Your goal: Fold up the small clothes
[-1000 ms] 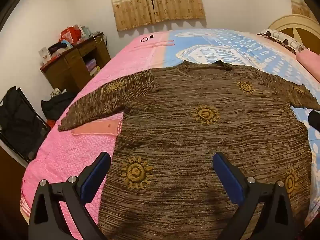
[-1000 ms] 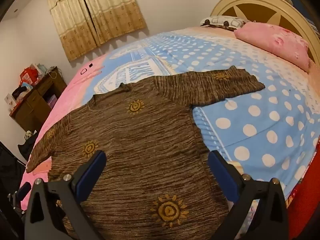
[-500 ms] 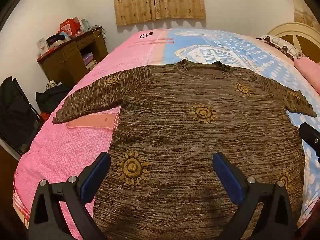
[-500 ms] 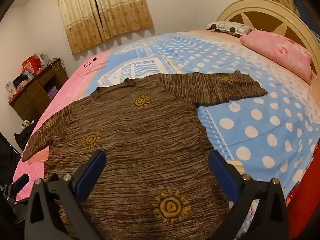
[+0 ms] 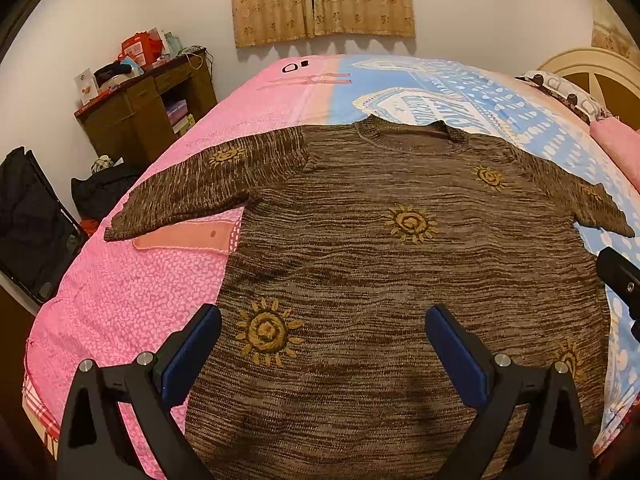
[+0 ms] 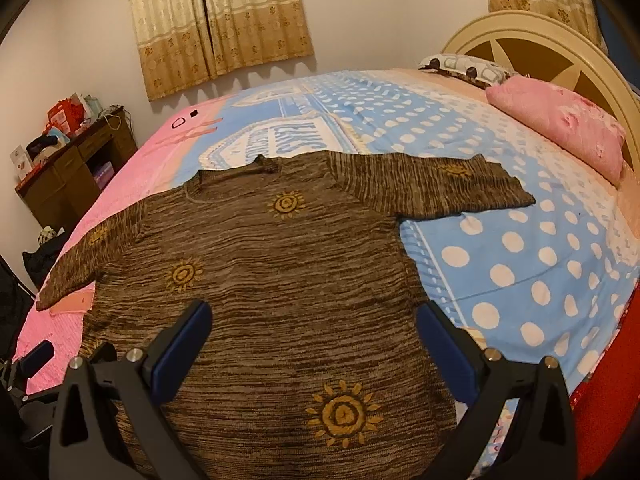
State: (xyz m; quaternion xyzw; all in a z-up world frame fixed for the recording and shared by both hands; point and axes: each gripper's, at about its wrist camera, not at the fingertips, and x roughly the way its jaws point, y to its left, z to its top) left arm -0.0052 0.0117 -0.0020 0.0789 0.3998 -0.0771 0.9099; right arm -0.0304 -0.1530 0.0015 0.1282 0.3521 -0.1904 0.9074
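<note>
- The bed [image 5: 120, 300] is carrying the whole job; its pink-and-blue cover is showing on both sides of the garment.
- The brown sweater [image 5: 400, 272] is lying flat and face up across the bed, hem toward the grippers, neckline [image 5: 412, 134] toward the curtains; its long axis is running straight away from both cameras.
- The left sleeve [image 5: 208, 188] is spreading out over the pink side, the right sleeve [image 6: 440, 184] over the blue dotted side.
- The left gripper [image 5: 324, 340] is hovering spread wide above the hem's left part, holding nothing.
- The right gripper [image 6: 314, 334] is likewise gaping, empty, above the hem's right part.
- Judgement: no fold is showing yet. Each gripper is sitting nearer its own sleeve and side seam, so a first fold inward is looking like a same-side reach forward and outward.
</note>
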